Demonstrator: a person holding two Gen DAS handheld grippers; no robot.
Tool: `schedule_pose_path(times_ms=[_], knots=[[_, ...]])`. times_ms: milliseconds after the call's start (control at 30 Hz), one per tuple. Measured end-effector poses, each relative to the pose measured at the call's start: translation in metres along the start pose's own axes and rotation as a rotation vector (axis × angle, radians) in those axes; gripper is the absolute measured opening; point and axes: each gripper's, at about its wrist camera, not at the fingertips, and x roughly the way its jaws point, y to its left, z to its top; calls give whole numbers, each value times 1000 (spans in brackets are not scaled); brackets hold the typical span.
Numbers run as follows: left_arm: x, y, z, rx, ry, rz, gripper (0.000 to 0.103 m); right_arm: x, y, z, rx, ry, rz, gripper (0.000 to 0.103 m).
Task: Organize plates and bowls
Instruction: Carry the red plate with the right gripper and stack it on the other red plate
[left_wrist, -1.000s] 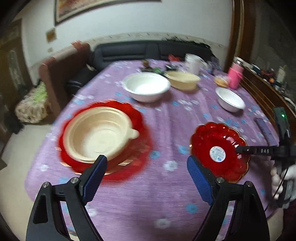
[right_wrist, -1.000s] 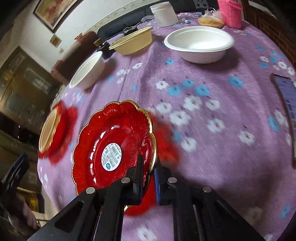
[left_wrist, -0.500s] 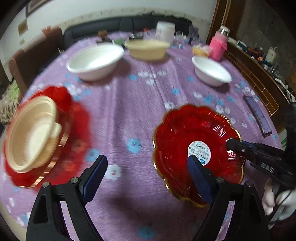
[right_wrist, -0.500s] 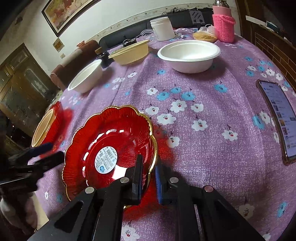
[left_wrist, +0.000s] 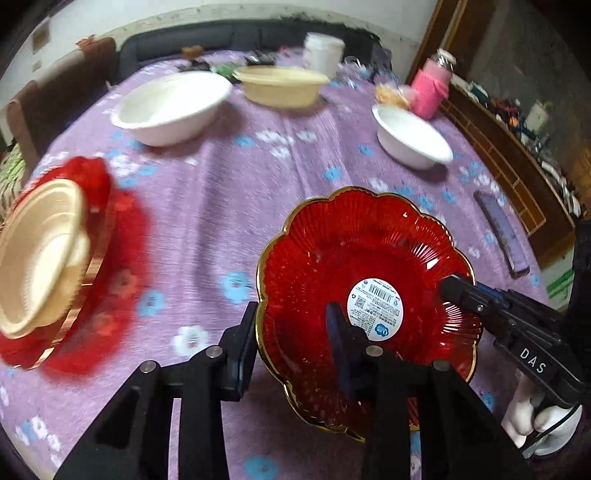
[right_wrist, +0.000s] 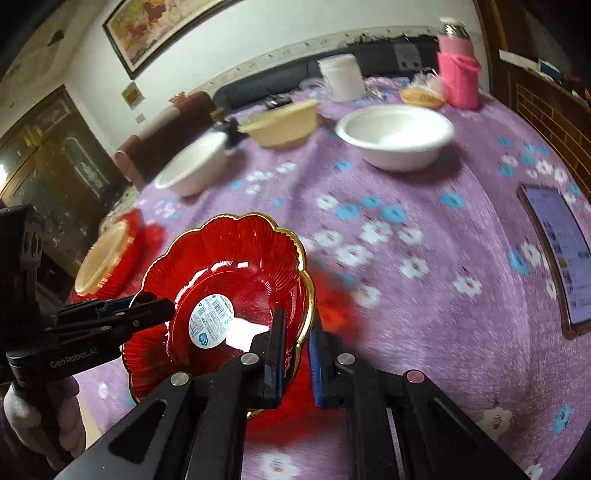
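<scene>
A scalloped red plate (left_wrist: 369, 240) with a gold rim and a white sticker hangs tilted above the purple tablecloth, held from two sides. My right gripper (right_wrist: 297, 325) is shut on its rim, one finger inside and one outside; the left wrist view shows it at the plate's right edge (left_wrist: 452, 290). My left gripper (left_wrist: 291, 321) straddles the opposite rim, jaws closing, with the outer pad against the gold edge and the inner pad on the plate's wall. It enters the right wrist view from the left (right_wrist: 147, 306). A cream bowl (left_wrist: 40, 254) sits on a second red plate (left_wrist: 110, 295) at the left.
Two white bowls (left_wrist: 173, 107) (left_wrist: 410, 138) and a yellow bowl (left_wrist: 280, 86) stand further back on the table (left_wrist: 221, 206). A phone (right_wrist: 561, 254) lies near the right edge. A pink bottle (left_wrist: 430, 88) and a white cup (left_wrist: 323, 55) stand at the back.
My left gripper swung right from the cream bowl's plate to the held red plate, and its wide jaws closed over the rim. The right gripper kept its grip, and the plate's tilt changed.
</scene>
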Motion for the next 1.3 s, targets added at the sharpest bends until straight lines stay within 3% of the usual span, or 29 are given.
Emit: schedule_pose_path(times_ms=[200, 333, 533, 700, 867, 1000, 1133, 1233, 1300], knots=[[-53, 52, 2, -64, -110, 87, 35, 15, 66, 31, -74, -12, 99, 13], [-79, 111, 7, -138, -155, 204, 35, 46, 133, 53, -154, -2, 174, 13], [-87, 189, 15, -231, -159, 361, 35, 105, 216, 79, -235, 59, 217, 13], [-66, 229, 20, -262, -120, 409, 35, 143, 249, 89, -289, 83, 168, 13], [-56, 234, 22, -213, -126, 444, 40, 159, 255, 87, -313, 82, 124, 13], [-61, 225, 20, -176, -161, 441, 60, 156, 257, 81, -330, 55, 85, 17], [-68, 216, 17, -168, -171, 398, 61, 148, 258, 77, -370, -5, 11, 19], [-79, 211, 14, -177, -197, 392, 65, 141, 259, 74, -388, -59, 12, 33], [-89, 209, 11, -189, -221, 393, 68, 132, 260, 72, -390, -104, 20, 49]])
